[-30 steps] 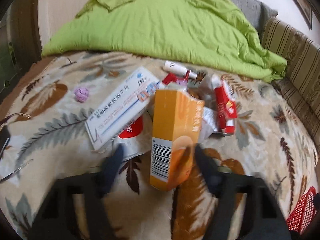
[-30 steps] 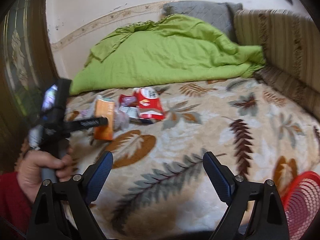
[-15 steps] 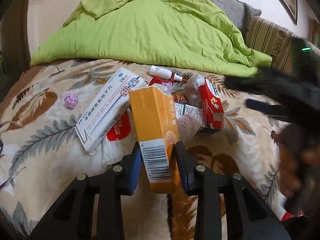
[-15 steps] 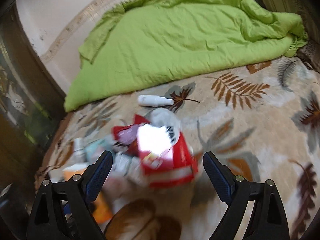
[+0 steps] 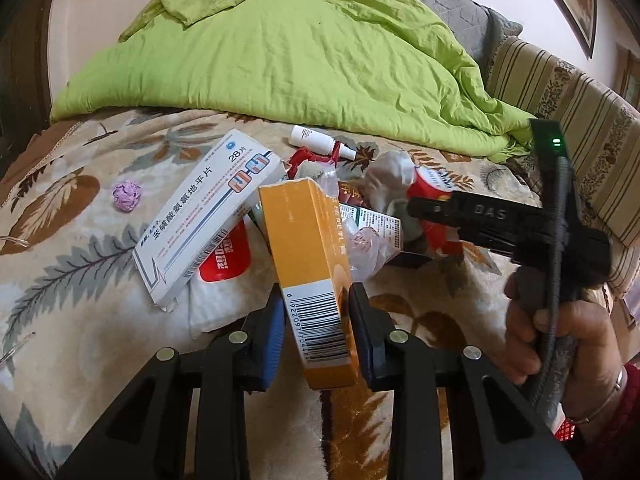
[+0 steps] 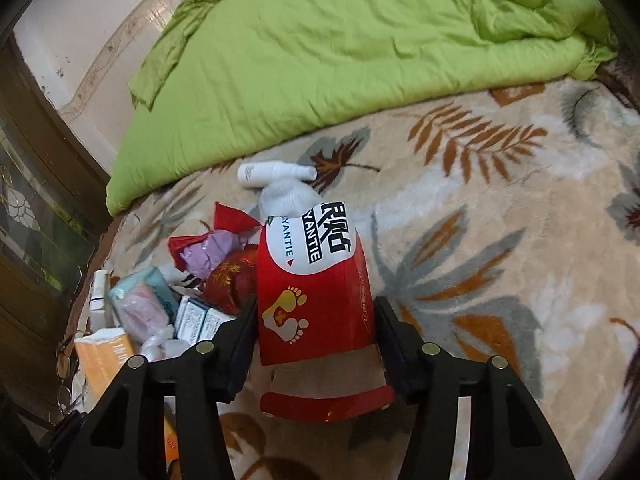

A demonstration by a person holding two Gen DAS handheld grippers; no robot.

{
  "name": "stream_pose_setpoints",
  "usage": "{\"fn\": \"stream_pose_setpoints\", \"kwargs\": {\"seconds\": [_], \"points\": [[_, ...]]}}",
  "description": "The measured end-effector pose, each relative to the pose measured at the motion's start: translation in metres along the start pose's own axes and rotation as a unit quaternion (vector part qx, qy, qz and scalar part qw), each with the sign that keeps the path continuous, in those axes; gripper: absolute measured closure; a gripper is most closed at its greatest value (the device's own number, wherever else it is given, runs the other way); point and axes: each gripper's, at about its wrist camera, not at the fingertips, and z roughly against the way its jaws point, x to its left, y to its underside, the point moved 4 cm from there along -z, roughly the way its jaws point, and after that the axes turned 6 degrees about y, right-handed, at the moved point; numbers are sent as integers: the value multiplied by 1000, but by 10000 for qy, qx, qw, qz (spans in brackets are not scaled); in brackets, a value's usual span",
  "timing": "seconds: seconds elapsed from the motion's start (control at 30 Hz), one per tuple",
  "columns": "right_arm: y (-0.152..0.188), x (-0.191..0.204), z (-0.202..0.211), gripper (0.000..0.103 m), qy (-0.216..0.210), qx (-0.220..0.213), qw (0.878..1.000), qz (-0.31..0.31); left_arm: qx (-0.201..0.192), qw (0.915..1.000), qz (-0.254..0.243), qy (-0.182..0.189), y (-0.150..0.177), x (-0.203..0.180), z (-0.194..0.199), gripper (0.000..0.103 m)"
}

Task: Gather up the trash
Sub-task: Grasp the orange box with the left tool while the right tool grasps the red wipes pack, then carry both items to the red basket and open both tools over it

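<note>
1. Where the bed meets the wall, one green quilt covers its far edge.
2. One red packet lies mid-bed between the right tongs; the pads flank it closely, contact unclear, and its near end is cut off by a flap.
3. One white medicine box leans on the pile toward the bed's left edge.
4. One orange box is clamped by the left tongs.
5. One white bottle lies beside the quilt.
6. One purple paper ball sits apart; the pile's smaller wrappers are hard to make out.
</note>
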Motion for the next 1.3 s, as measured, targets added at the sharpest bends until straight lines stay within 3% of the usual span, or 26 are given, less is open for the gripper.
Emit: {"fn": "stream_pose_setpoints", "kwargs": {"seconds": [0.27,0.6,0.87,1.3], "points": [[5,18,58,49,443,-855,9941,493,-353,9990,-288,-18,1,-13,19,77],[49,21,143,49,128,-1427,9895,165,-428,9988,-108,206,7,-6,34,78],[81,6,174,49,23,-1103,9937,205,-456,9985,-126,284,17,-16,45,79],[114,-30,225,49,-72,-989,9951,51,-416,9929,-574,956,39,-72,93,79]]}}
